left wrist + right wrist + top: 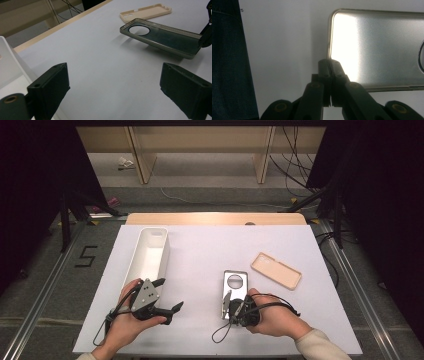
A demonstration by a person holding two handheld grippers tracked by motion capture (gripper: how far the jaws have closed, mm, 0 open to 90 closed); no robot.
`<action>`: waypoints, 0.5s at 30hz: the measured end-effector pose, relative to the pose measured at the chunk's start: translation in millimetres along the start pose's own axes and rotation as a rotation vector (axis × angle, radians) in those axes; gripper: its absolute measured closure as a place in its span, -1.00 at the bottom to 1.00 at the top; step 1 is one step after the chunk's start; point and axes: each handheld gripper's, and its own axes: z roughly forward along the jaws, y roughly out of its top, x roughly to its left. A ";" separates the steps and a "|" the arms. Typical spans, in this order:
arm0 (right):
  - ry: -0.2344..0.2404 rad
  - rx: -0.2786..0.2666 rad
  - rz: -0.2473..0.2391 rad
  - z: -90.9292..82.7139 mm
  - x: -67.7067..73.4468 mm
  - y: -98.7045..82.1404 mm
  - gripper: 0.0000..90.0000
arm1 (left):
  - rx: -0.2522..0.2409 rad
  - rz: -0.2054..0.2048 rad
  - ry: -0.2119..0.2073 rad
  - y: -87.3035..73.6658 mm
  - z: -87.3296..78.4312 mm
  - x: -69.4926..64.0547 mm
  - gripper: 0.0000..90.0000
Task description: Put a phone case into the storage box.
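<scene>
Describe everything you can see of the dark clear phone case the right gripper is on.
The dark phone case is a translucent, smoky-grey shell, soft plastic by its look, with a raised rim and one large round camera cutout near its far end. Its open side faces up. It is tilted: the near end is lifted and the cutout end sits low over the white table, casting a shadow beneath. The right gripper is shut on a near corner of its rim. It lies near a beige case, apart from it.
</scene>
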 end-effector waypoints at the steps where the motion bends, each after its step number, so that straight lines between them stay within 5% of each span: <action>1: 0.003 0.004 0.006 -0.5 0.5 0.0 0.98 | 0.000 0.000 0.000 0.0 0.0 0.0 -0.80; 15: -0.049 -0.030 0.011 -8.1 -4.4 -1.6 0.98 | 0.024 -0.123 -0.051 43.5 41.0 3.8 -0.61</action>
